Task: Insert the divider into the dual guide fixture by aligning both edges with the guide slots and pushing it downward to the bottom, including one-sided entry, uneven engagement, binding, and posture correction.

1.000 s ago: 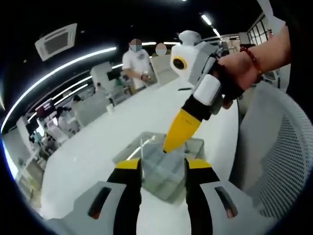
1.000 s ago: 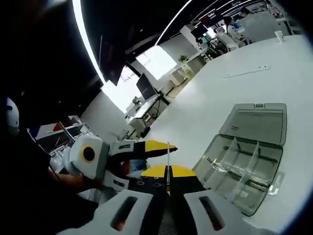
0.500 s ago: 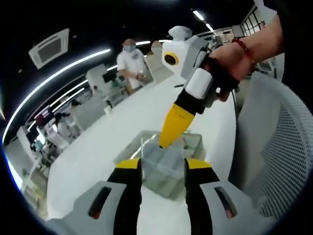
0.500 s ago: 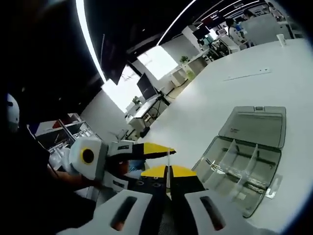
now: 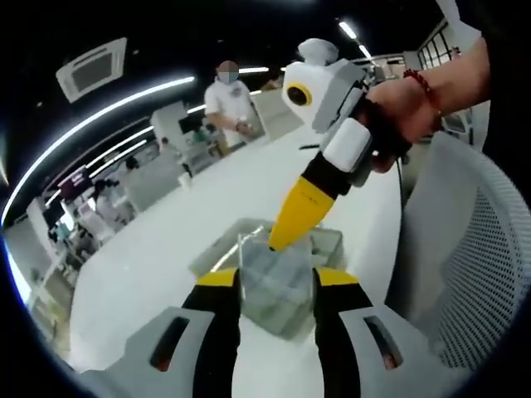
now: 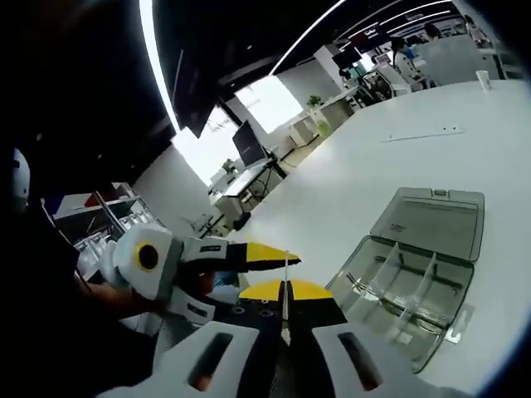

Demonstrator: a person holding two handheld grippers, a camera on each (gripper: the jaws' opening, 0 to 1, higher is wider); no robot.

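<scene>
Right gripper view: right gripper (image 6: 284, 292) pinches thin clear plastic divider (image 6: 285, 278) upright — clear compartment box (image 6: 406, 303) lies well apart, rightward. Left gripper (image 5: 276, 280) hangs spread above that box.

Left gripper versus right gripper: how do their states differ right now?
The left gripper has its jaws apart and empty; the right gripper is shut on the thin clear divider. The left points at the open clear box on the table; the right's view has that box off to its side. Both have yellow-tipped jaws.
</scene>
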